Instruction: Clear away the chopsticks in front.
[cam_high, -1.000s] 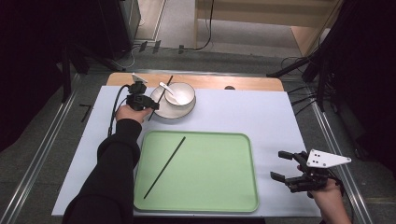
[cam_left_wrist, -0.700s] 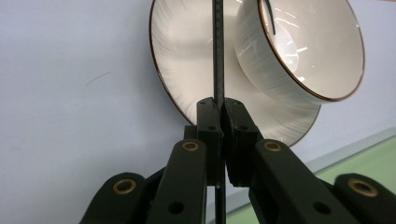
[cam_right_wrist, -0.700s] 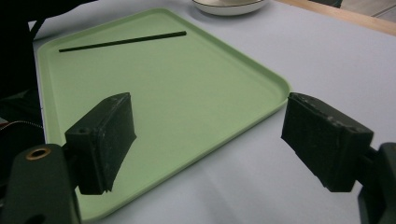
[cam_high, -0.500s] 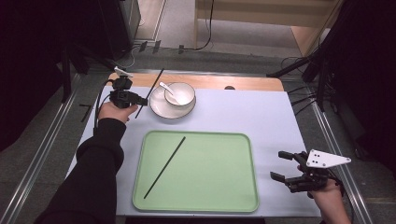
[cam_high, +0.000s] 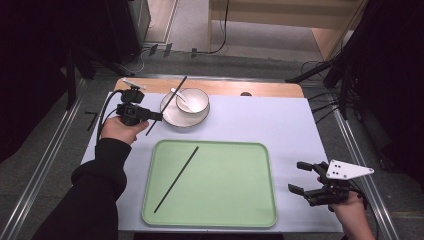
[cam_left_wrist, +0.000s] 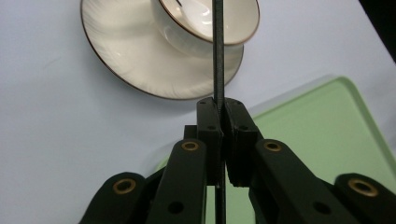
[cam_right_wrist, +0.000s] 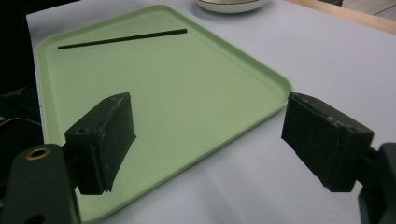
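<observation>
High view: left tool (cam_high: 155, 116), clamping a chopstick (cam_high: 167, 104), has drawn back from the bowl (cam_high: 191, 100).

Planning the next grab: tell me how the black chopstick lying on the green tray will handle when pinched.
The chopstick looks thin, straight and rigid, so probably light and stiff. Lying flat on the smooth tray, it may slide or roll as jaws close. Its slim profile leaves little to pinch, as with the one in the left gripper.
</observation>
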